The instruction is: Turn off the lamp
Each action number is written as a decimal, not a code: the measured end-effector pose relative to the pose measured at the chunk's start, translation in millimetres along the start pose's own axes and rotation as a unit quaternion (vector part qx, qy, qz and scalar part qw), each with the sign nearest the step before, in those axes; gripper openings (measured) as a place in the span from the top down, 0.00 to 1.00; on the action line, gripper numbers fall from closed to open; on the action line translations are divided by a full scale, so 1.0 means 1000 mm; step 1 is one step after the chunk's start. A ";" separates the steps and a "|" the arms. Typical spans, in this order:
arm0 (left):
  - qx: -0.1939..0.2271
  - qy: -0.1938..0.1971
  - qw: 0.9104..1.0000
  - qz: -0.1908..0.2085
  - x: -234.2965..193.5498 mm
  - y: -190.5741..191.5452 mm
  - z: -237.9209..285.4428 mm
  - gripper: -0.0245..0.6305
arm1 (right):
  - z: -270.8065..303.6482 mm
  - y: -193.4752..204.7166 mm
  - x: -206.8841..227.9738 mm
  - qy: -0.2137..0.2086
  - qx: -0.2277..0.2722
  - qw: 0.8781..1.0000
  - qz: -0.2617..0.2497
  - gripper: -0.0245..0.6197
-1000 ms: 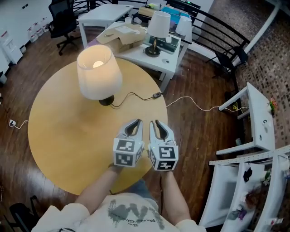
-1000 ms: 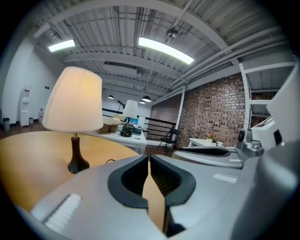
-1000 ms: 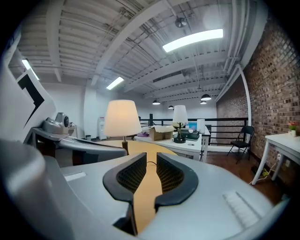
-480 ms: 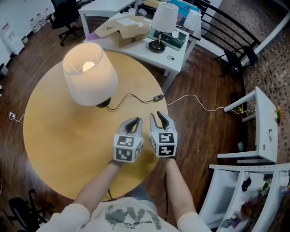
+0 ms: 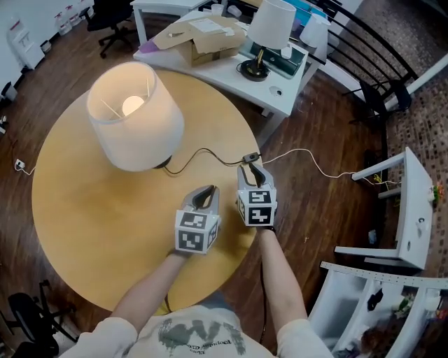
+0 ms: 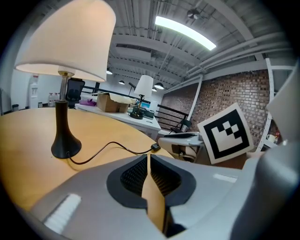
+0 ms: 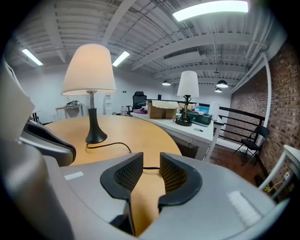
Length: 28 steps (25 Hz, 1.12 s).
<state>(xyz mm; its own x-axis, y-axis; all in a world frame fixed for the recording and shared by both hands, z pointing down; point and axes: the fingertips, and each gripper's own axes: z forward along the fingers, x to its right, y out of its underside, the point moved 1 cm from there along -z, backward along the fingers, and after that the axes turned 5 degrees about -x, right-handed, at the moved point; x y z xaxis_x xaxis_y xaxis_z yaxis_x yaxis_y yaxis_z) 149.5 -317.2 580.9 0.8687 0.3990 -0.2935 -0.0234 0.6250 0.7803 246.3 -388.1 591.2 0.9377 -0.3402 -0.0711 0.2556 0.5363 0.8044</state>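
Note:
The lit lamp [image 5: 136, 115] with a white shade stands on the round wooden table [image 5: 84, 210]; its black base [image 6: 63, 145] shows in the left gripper view. A black cord [image 5: 203, 150] runs from the base to an inline switch [image 5: 250, 156] near the table's right edge. My right gripper [image 5: 250, 170] points at that switch from just short of it. Its jaws are opening [image 7: 151, 164], with nothing between them and the cord [image 7: 117, 146] lying beyond. My left gripper [image 5: 206, 192] hovers over the table behind and to the left, shut [image 6: 148, 161] and empty.
A white desk [image 5: 280, 91] beyond the table carries an unlit lamp [image 5: 273, 28] and a cardboard box [image 5: 199, 38]. White racks [image 5: 406, 203] stand at the right. A black railing [image 5: 364, 49] and an office chair [image 5: 115, 14] lie farther off. The cord [image 5: 315, 164] trails across the floor.
Both grippers have moved forward and lower over the table. The right one went farther, up to the cord's switch, and its jaws have spread.

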 end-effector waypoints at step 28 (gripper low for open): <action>-0.015 -0.021 0.999 -0.034 -0.025 0.003 0.030 0.97 | 0.070 0.025 0.026 0.026 -0.072 0.996 -0.048 0.82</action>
<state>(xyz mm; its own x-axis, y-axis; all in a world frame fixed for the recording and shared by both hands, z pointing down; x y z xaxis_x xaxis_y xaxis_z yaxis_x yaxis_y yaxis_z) 143.1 -345.3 607.1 0.8890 0.3268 -0.3209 0.0222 0.6691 0.7429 260.7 -437.6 651.2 0.9175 -0.3564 -0.1763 0.3716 0.6107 0.6993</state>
